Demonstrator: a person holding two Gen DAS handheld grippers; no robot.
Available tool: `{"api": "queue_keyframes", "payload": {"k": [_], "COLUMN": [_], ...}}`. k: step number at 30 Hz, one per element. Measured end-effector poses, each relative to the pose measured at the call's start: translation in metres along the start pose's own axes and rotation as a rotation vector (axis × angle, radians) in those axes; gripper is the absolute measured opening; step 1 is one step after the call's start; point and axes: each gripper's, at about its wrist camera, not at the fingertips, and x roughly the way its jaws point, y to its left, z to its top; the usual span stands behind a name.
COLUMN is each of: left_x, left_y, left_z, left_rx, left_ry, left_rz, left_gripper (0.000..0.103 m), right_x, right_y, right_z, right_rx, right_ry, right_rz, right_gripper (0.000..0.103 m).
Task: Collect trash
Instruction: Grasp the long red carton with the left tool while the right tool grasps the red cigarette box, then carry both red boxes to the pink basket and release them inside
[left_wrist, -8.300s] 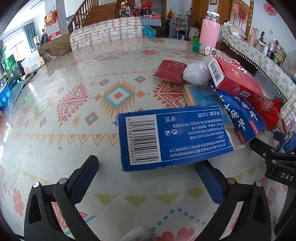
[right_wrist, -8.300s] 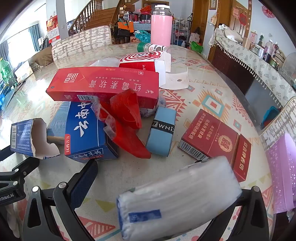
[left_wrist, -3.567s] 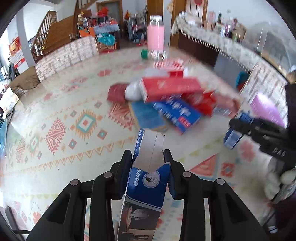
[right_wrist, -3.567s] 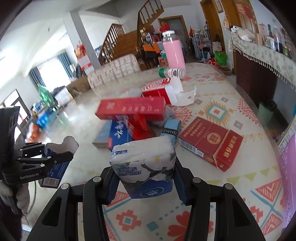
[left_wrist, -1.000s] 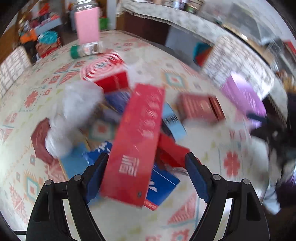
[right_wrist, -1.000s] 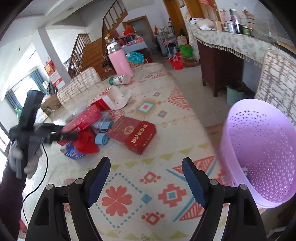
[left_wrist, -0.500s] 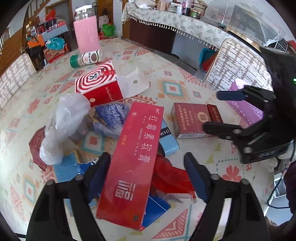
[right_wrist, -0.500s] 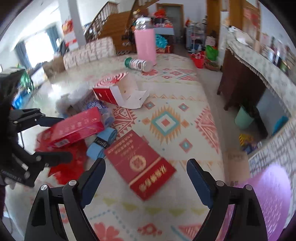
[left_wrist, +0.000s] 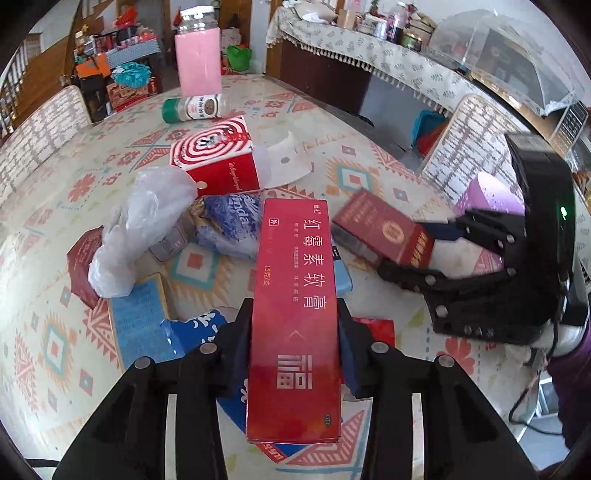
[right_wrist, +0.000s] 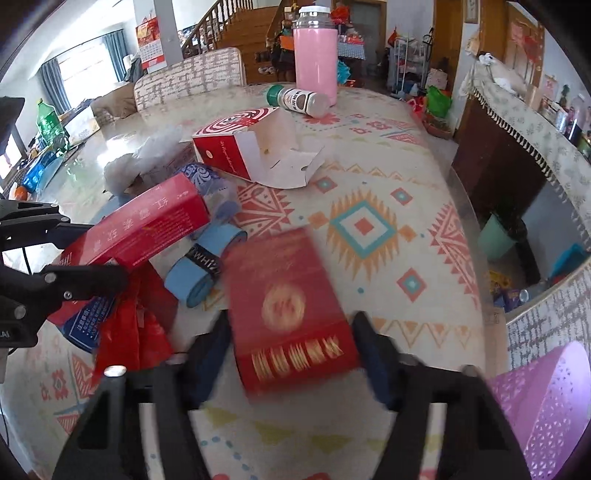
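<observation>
A long red box (left_wrist: 295, 277) lies over a heap of trash on the patterned table (left_wrist: 48, 184). My left gripper (left_wrist: 293, 314) has its jaws closing, and the pads press both long sides of that box near its close end. A flat dark red box (right_wrist: 288, 295) sits blurred between the closing jaws of my right gripper (right_wrist: 291, 325), with the pads at its edges. In the left wrist view the right gripper (left_wrist: 406, 247) holds this dark red box (left_wrist: 376, 229) tilted off the table. A purple mesh basket (right_wrist: 546, 406) stands low at the right, beyond the table edge.
The heap holds a red-and-white spiral box (left_wrist: 218, 155), a white plastic bag (left_wrist: 140, 218), blue boxes (left_wrist: 136, 314), a blue roll (right_wrist: 199, 266) and red wrapping (right_wrist: 136, 325). A pink bottle (left_wrist: 197, 59) and a lying shaker (left_wrist: 192, 107) stand far off. Chairs ring the table.
My left jaws have drawn in onto the long red box. My right gripper has come in over the dark red box and narrowed around it.
</observation>
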Motion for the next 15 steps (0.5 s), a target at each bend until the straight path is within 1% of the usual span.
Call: {"api": "queue_keyframes", "payload": {"k": [2,4,6,11,15], "left_x": [-0.011,-0.022,-0.037,-0.073,-0.094], "left_y": [-0.003,-0.005,-0.009,-0.027,-0.046], "left_z": [-0.003,-0.007,-0.014,-0.029,-0.032], "left_rx": [-0.013,-0.026,-0.034,-0.014,0.002], "left_ry": [-0.033,-0.059,-0.091,-0.158,-0.192], "left_rz": [0.005,0.004,0.020,0.059,0.042], "left_gripper": [0.039,0.039,0.039,0.039,0.039], "right_x": [-0.006,-0.016,-0.029,-0.062,-0.098], "right_y": [0.001,0.002,0.001,-0.002,-0.008], "right_z": [-0.005,-0.011,-0.019,-0.037,-0.059], "right_rx": [0.014,0.018,0.036,0.088,0.135], "right_ry": [-0.014,-0.035,-0.058,-0.115,-0.176], "right_rz": [0.005,-0.010,0.001,0.020,0.027], "right_gripper": [0.061,0.061,0.061,0.061,0.061]}}
